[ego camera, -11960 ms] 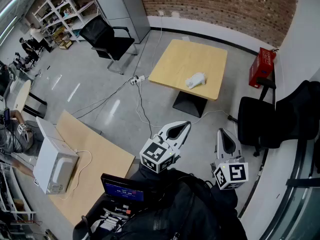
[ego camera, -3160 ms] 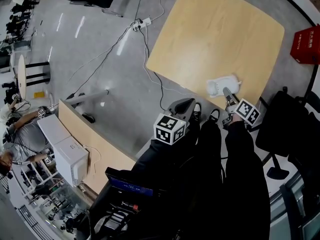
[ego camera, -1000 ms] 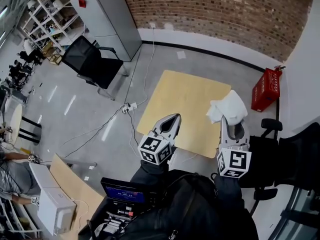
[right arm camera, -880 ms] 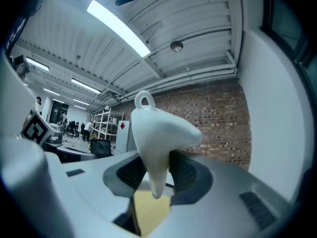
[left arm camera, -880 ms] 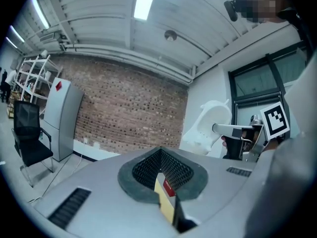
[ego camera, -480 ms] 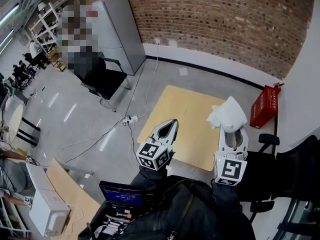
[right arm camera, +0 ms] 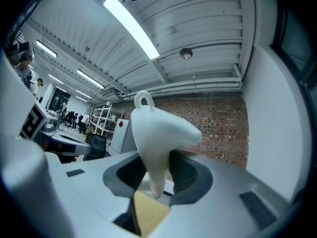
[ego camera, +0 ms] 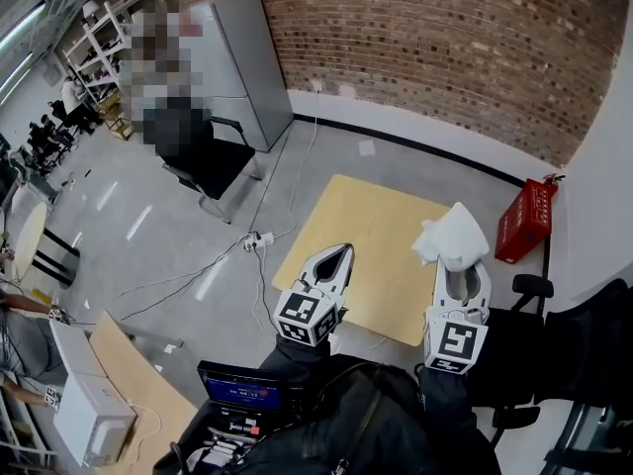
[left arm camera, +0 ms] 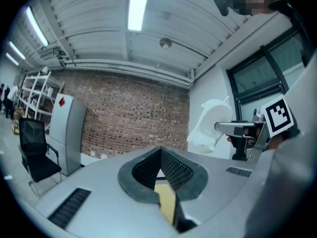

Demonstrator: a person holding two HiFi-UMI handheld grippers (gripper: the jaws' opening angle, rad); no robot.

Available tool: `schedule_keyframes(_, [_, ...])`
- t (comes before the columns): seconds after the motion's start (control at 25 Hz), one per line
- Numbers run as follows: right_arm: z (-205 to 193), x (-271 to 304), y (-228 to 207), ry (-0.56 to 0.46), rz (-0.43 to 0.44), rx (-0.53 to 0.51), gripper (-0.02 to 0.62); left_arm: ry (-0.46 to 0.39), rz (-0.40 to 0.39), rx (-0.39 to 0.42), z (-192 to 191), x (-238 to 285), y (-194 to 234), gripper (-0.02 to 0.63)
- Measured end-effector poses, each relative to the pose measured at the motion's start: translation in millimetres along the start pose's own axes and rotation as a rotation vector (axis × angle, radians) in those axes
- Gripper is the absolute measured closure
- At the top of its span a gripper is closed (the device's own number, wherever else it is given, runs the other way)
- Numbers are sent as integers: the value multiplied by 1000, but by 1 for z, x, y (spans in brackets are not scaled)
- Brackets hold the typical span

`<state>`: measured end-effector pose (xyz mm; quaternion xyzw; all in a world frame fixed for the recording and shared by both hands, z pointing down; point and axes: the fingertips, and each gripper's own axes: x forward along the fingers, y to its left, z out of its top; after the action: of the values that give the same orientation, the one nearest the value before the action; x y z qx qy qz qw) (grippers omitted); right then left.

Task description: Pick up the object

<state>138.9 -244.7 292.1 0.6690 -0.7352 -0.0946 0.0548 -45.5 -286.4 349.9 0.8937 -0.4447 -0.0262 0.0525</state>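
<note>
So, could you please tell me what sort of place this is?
Probably a lab or workshop space: a bare brick wall, open storage shelves, a black office chair, and a power strip with cables trailing across the concrete floor.

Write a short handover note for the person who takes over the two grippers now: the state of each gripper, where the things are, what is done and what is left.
Right gripper: shut on the smooth white object with a small loop, held up in the air.
Left gripper: shut, nothing in it, held beside the right one.
Light wooden square table: on the floor below and ahead of both grippers.
Done: the object is picked up and is off the table.
Left: nothing of the pick-up itself; probably just keep the grip steady.
</note>
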Motion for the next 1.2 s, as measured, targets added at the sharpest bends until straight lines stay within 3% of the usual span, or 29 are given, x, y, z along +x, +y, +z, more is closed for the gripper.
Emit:
schedule_keyframes(0.92, [12,13,-11,-62,-7,59,454,-23,33,168,12,19,-3,606])
schedule_keyframes(1.2, [12,15,-9,-60,1,58,454,-28,44,168,13,18,1,606])
